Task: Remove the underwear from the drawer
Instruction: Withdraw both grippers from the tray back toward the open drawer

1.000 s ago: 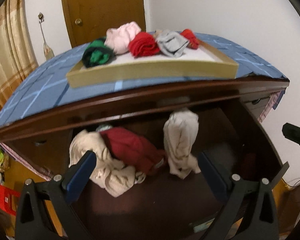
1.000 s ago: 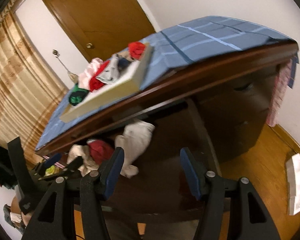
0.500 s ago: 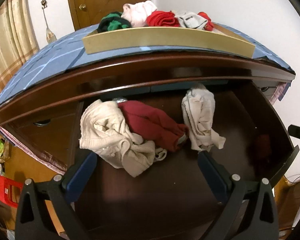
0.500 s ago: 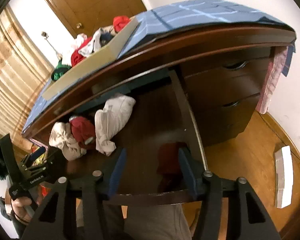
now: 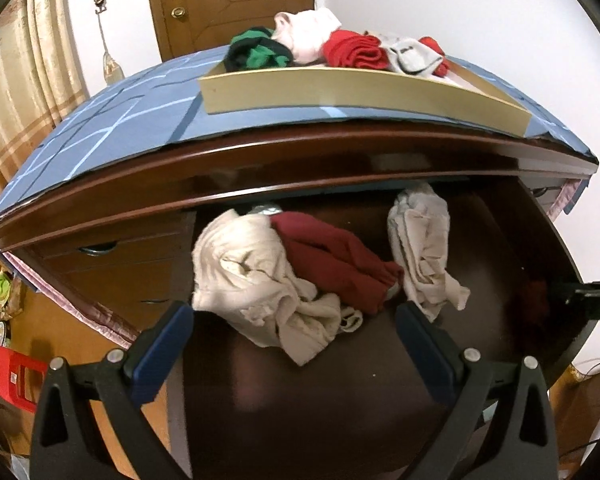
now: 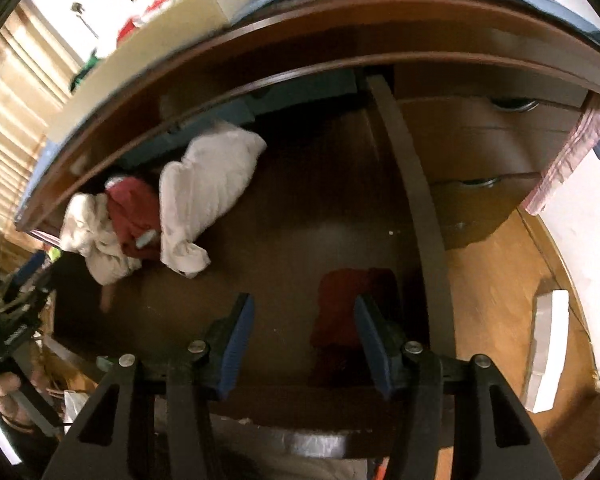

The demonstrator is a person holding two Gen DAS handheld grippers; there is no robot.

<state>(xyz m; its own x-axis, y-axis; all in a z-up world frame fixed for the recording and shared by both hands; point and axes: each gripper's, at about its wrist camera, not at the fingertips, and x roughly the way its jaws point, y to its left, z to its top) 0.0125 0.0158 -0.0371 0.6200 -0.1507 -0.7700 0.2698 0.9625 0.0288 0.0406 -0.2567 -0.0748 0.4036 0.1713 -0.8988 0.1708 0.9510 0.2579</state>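
Lying in drawer (image 5: 340, 420): perhaps four garments (image 5: 332, 264)

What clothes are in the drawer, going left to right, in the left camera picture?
Cream bundle → dark red garment → pale cloth → dim red piece near the drawer's right wall.

Both views: strong fisheye bowing, black vignette at the corners. Left wrist view: sharp and evenly lit; white wall (image 5: 440, 8) bright from 12 to 2 o'clock, soft glare on the desk edge (image 5: 260, 168), drawer (image 5: 340, 400) floor dim toward 6 o'clock. Right wrist view: motion-blurred throughout, most from 9 to 12 o'clock; drawer interior dark, wall overexposed at 3 o'clock.
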